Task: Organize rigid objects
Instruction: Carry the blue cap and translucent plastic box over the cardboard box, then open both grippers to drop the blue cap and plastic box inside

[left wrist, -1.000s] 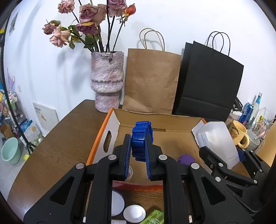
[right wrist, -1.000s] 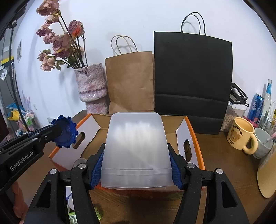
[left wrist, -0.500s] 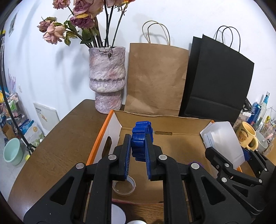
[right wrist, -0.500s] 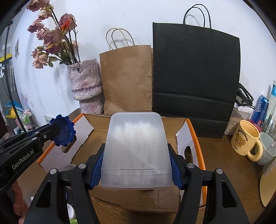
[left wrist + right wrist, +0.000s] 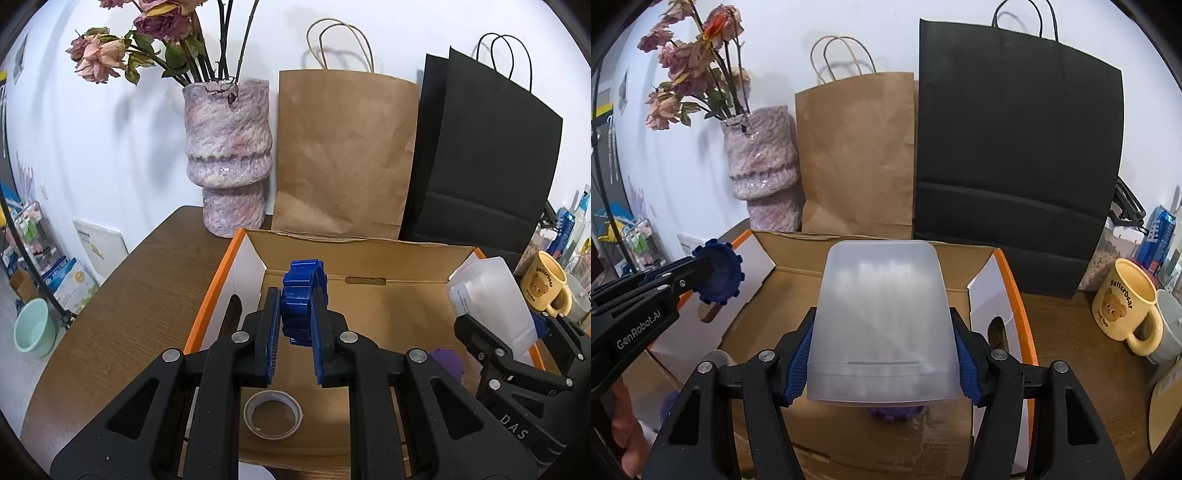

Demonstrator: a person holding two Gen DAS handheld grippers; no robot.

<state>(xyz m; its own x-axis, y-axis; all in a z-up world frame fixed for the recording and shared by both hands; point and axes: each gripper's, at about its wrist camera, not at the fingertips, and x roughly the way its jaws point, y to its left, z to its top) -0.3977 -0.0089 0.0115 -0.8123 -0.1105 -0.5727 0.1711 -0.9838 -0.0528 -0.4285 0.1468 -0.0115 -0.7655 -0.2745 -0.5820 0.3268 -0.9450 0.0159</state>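
In the left wrist view, the left gripper (image 5: 295, 325) has its jaws pinched narrow on a blue toothed plastic cap (image 5: 303, 295), held on edge above the open orange-rimmed cardboard box (image 5: 369, 243), near its left wall, likely so it can be dropped beside the grey ring-shaped lid (image 5: 273, 415) on the floor. In the right wrist view, the right gripper (image 5: 882, 369) clamps a frosted translucent plastic tub (image 5: 882, 325) by its sides, hanging over the box's middle, above a purple toothed piece (image 5: 895, 411).

Frosted plastic container (image 5: 884, 321), matt cardboard box (image 5: 388, 306), wood-grain table (image 5: 122, 314).
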